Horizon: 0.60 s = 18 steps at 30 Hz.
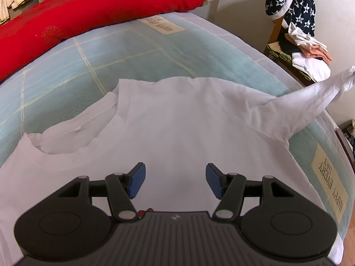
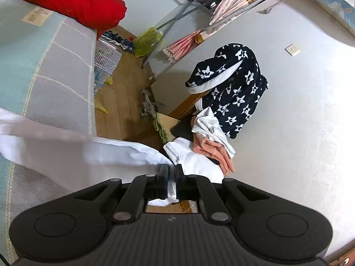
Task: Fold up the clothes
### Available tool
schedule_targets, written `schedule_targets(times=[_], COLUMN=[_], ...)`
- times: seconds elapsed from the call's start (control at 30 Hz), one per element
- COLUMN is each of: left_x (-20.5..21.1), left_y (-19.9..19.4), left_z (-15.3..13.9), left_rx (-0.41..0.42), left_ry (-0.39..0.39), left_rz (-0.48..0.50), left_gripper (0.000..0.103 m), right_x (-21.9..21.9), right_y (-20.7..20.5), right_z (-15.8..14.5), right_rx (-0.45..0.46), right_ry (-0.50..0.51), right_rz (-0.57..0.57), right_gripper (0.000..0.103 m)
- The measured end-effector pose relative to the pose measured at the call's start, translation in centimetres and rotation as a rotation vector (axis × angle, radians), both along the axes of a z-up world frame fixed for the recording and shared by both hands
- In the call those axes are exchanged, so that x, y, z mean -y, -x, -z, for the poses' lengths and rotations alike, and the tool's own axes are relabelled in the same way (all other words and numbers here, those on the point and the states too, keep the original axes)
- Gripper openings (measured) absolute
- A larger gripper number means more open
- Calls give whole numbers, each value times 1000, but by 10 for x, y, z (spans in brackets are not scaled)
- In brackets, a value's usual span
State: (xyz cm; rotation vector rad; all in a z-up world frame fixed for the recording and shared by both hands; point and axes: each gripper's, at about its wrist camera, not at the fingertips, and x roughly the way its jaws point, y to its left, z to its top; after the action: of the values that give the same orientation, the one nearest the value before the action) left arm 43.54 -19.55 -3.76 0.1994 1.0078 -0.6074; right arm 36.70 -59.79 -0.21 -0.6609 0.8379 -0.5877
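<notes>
Fingers of the left gripper [image 1: 175, 180], tipped with blue pads, stand wide apart at the lower centre of the left wrist view, hovering over a white T-shirt [image 1: 168, 128] with nothing between them. Whether they touch the cloth cannot be told. In the right wrist view, the fingers of the right gripper [image 2: 171, 182] are pressed together on the end of the shirt's sleeve [image 2: 115, 155], at lower centre of the frame.

Across the middle of the left wrist view, the shirt lies spread on a bed [image 1: 73, 66] covered in pale blue and grey with thin cream lines. Bare bedcover shows beyond the shirt, up to a red quilt [image 1: 93, 6] along the upper left. At the right, the bed's edge falls away to a wooden floor [image 2: 124, 82].

At the lower left the shirt runs out of frame, and the gripper body hides its near part. The lifted sleeve looks blurred.

Plain and mostly smooth, the shirt has its neckline [image 1: 73, 130] at centre left. Its sleeve [image 1: 315, 97] stretches up toward the upper right, clear of the bed. Beyond, at the right, sit folded clothes [image 2: 210, 153] and a dark star-patterned garment [image 2: 235, 93].
</notes>
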Motion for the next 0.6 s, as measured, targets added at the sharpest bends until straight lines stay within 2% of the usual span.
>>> schedule_targets(times=[0.37,0.47,0.5,0.53,0.6], left_x=[-7,-4,-3,-2,2], left_y=[-4,-4,-5,-5,-4], left_z=[5,5,5,4,2], left_rx=[-17,-19,-19,-16,-8], left_ry=[-16,-14,-12,-9,-3], left_rz=[-17,-10,-7,-1,8], left_gripper=[61,61,61,61,61], right_x=[13,4,-1,-6,-16], right_y=[41,36,33,31,25], right_z=[70,57,50,43,30], right_rx=[-287,-270,-256,-242,-214], right_ry=[-92,-176,-209,-242,-308], right_rz=[-61,-91,-111,-131,-171], right_gripper=[9,14,23,28,33])
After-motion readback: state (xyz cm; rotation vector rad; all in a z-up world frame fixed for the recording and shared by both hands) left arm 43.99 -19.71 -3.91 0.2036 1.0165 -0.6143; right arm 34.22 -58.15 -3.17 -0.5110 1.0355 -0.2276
